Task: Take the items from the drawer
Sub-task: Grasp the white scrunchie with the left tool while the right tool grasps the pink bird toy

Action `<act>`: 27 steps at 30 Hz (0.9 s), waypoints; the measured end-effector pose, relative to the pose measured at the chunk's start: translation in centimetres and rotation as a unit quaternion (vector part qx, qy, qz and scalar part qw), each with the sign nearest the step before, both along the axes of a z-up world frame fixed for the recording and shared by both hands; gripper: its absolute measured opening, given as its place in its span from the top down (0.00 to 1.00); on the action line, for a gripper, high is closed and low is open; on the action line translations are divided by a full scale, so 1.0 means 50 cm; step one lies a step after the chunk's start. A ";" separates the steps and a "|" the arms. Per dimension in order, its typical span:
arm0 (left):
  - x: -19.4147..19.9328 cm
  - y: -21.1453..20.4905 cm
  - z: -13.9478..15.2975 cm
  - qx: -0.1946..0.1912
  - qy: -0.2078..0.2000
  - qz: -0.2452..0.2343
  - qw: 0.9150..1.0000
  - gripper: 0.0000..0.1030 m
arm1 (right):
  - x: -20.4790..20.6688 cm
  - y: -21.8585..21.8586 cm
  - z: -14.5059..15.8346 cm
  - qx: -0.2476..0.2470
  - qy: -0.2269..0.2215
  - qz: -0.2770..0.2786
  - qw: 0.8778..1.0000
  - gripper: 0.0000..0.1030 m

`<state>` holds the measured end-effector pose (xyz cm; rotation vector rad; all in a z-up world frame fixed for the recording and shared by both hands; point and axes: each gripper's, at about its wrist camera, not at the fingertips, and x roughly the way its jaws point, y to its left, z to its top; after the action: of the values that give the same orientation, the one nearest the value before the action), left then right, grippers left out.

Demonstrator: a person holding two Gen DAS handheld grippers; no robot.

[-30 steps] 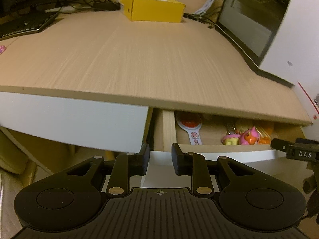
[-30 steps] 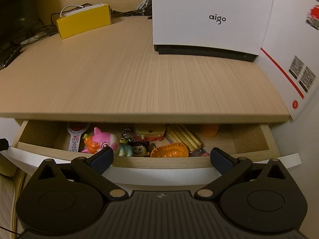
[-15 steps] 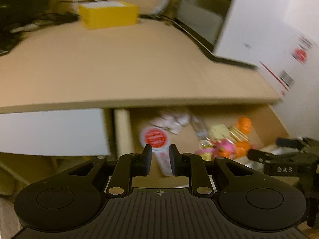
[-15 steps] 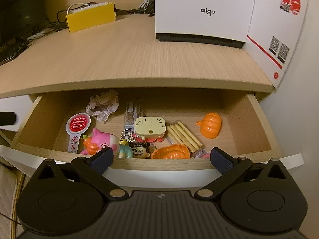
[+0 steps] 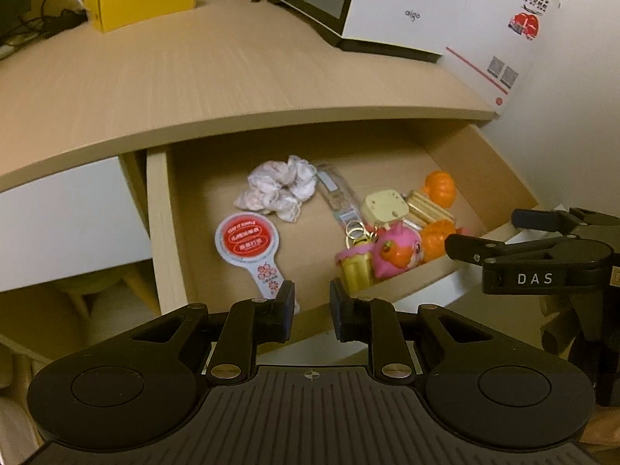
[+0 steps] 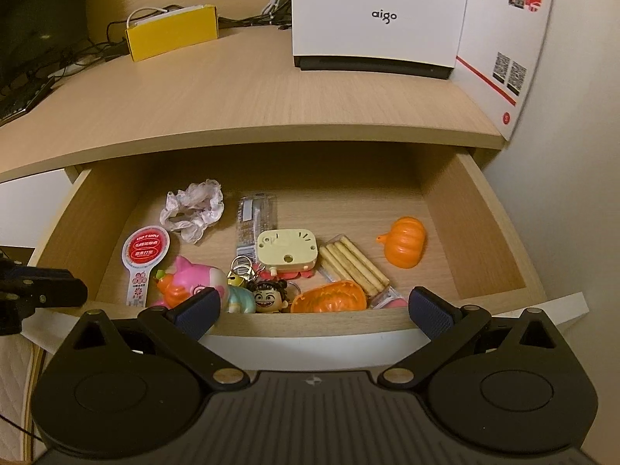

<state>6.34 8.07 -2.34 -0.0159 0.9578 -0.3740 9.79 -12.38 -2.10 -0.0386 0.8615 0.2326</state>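
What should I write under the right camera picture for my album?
Open tongs hover at a pulled-out drawer of toys: orange pumpkin, pink pig.

Wooden desk (image 6: 240, 89) with yellow box (image 6: 172, 33), white aigo box (image 6: 378, 15).

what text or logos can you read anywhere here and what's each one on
"aigo": front of the white box on the desk.
"DAS": side of the right gripper, seen from the left wrist.
"KEEP IT SIMPLE": top of the red disc on the paddle tag in the drawer; the lines under it are too small to read.
White card at right: red picture and two QR codes, small print unreadable.
Yellow box: none.
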 end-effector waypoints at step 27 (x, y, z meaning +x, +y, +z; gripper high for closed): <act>0.019 -0.012 -0.001 -0.005 0.027 -0.015 1.000 0.78 | 0.062 0.045 0.020 0.046 0.140 0.122 0.981 0.04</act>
<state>7.27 7.48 -2.38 -0.0211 1.0102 -0.4080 12.91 -10.13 -1.12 -0.0252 1.1271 0.5166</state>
